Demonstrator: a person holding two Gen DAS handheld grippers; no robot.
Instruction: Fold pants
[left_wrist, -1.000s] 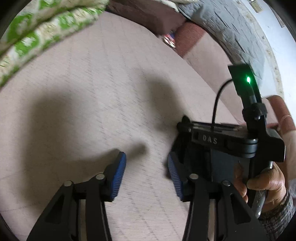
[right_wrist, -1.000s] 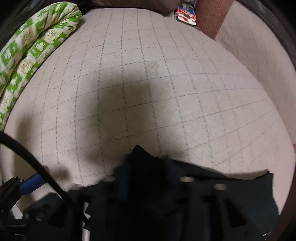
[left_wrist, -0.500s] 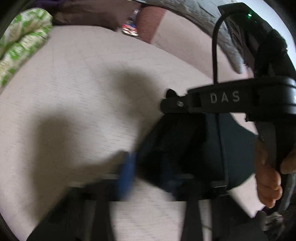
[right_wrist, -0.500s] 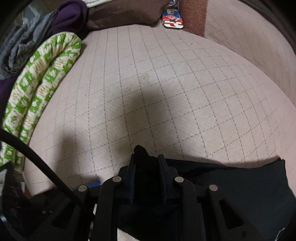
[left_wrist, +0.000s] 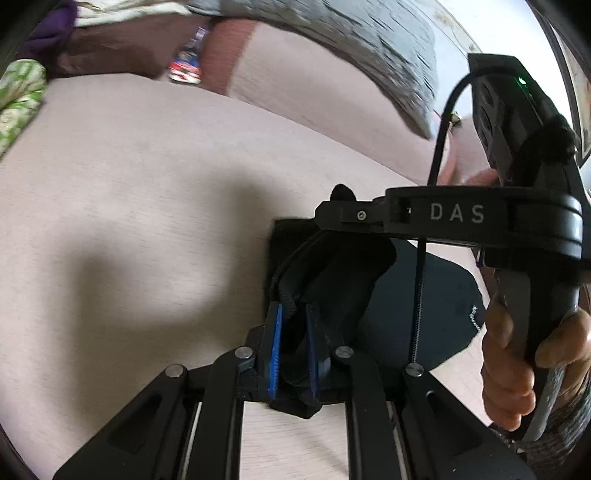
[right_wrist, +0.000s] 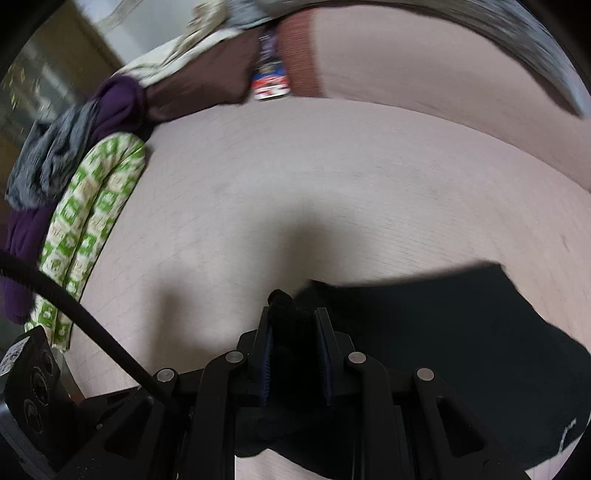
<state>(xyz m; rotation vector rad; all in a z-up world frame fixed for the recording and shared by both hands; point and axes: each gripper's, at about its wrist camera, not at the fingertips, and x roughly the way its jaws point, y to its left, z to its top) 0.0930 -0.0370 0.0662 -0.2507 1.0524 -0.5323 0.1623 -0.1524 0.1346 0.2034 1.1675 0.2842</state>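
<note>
The dark navy pants (left_wrist: 413, 310) hang in a bunch above the pink quilted bed (left_wrist: 155, 206). My left gripper (left_wrist: 293, 314) is shut on a thick fold of the pants' edge. My right gripper (left_wrist: 332, 216) shows in the left wrist view just above and to the right, a person's hand on its handle. In the right wrist view my right gripper (right_wrist: 293, 325) is shut on another bunched edge of the pants (right_wrist: 443, 343), which spread out to the right over the bed (right_wrist: 332, 177).
A green-and-white patterned cloth (right_wrist: 88, 229) lies along the bed's left edge, with purple and grey clothes (right_wrist: 74, 147) behind it. A small colourful packet (right_wrist: 269, 83) and a grey quilt (left_wrist: 362, 48) lie at the far side.
My left gripper was open and empty over the bed; it has closed on the pants. Both grippers have lifted the pants and the views have tilted up toward the far side.
</note>
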